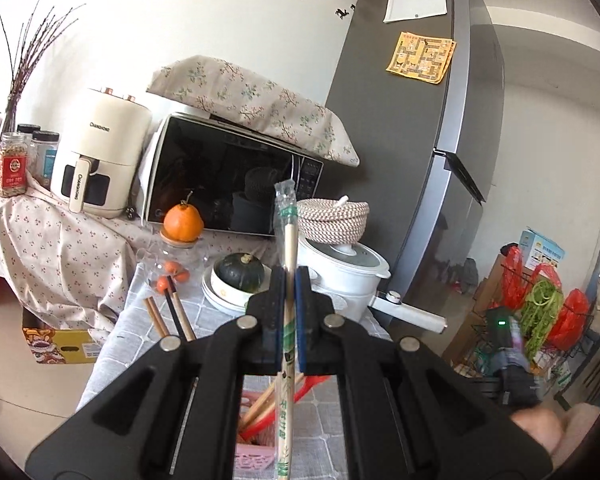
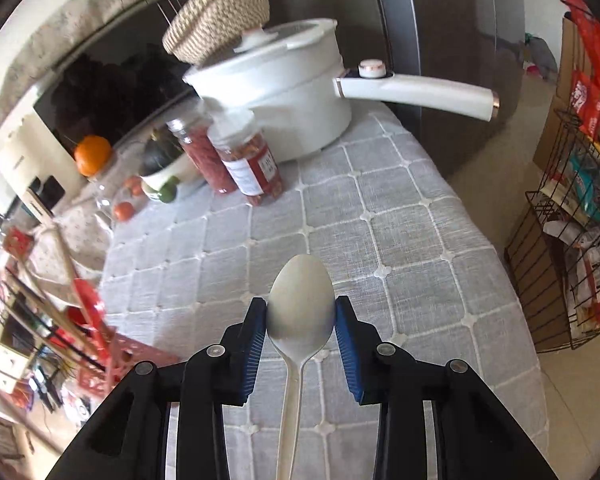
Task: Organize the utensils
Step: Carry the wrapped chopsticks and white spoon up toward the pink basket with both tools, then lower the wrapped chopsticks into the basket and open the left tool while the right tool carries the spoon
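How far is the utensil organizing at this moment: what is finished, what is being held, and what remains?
Already done: a pink holder has wooden chopsticks and a red utensil in it. In hand: the left gripper is shut on wrapped chopsticks; the right gripper clamps a white spoon by its bowl. Left: both held items, plus loose chopsticks lying on the tablecloth.

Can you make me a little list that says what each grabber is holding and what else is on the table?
left gripper: shut on wrapped chopsticks, pointing up
right gripper: shut on white spoon, pinched at the bowl
table cover: grey checked cloth
behind the spoon: white pot with long handle, two red jars
utensil holder: pink basket, red and wooden utensils inside
loose on cloth: chopsticks
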Available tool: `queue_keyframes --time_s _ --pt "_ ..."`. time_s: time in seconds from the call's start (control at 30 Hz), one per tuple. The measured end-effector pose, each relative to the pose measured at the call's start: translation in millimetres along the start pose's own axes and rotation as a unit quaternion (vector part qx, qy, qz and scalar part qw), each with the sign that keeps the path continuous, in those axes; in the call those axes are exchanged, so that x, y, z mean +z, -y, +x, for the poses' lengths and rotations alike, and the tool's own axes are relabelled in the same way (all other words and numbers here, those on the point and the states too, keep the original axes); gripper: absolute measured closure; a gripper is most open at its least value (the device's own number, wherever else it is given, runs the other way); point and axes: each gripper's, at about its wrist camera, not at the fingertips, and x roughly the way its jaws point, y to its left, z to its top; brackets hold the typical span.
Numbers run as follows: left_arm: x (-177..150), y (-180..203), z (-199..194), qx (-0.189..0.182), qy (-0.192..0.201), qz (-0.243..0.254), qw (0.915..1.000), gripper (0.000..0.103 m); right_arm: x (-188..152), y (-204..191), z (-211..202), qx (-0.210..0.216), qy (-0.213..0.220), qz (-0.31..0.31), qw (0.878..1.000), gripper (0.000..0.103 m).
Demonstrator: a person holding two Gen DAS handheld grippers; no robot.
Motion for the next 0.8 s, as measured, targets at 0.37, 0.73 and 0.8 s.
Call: queue_keyframes --time_s 0.37,0.73,0.8 --pt "-22.3 -3.7 38.8 0.106 0.042 -0.041 0.9927 0.097 -10.1 4.7 -36.1 0.047 0.026 -0.006 0.999 0.068" --pt "-45.9 9.0 56.1 0.123 0.022 -0.012 0.992 0.097 -5.9 0.6 -32.4 0.066 0.03 0.002 0.997 0.068" --pt "-44.7 7.4 54.4 0.118 0.013 -0.015 0.9928 0.097 -6.2 -1.8 -36.2 0.069 0.037 0.0 0.997 0.068"
